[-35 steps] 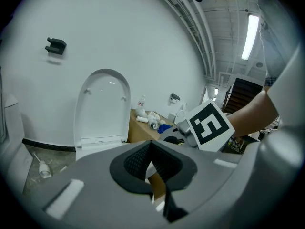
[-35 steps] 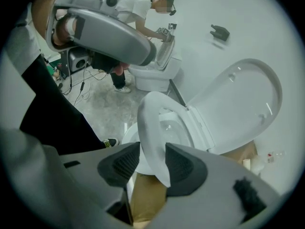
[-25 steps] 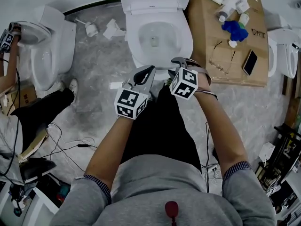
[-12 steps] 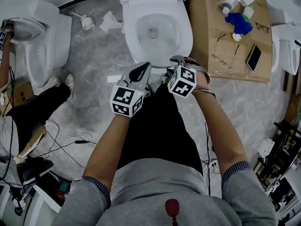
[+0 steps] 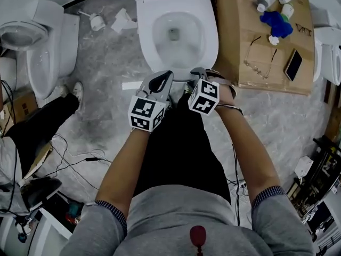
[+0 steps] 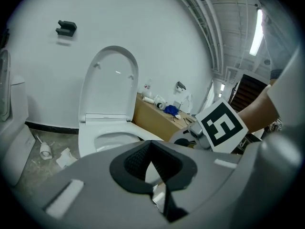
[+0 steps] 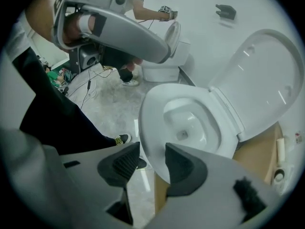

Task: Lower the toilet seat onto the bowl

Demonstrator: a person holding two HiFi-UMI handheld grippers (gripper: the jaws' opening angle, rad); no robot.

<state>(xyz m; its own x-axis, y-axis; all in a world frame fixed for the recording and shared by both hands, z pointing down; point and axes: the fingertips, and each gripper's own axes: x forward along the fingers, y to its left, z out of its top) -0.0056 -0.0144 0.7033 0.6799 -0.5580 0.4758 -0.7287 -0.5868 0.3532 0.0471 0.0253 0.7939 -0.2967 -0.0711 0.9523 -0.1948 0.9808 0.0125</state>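
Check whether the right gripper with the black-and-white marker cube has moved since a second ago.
No, not noticeably: the right gripper stays at the front rim of the white ceramic toilet bowl, as before.

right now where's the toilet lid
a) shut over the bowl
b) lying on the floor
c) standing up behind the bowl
c: the lid stands upright behind the bowl, which is uncovered.

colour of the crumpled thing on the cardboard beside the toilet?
The crumpled thing is blue; head view shows it best.
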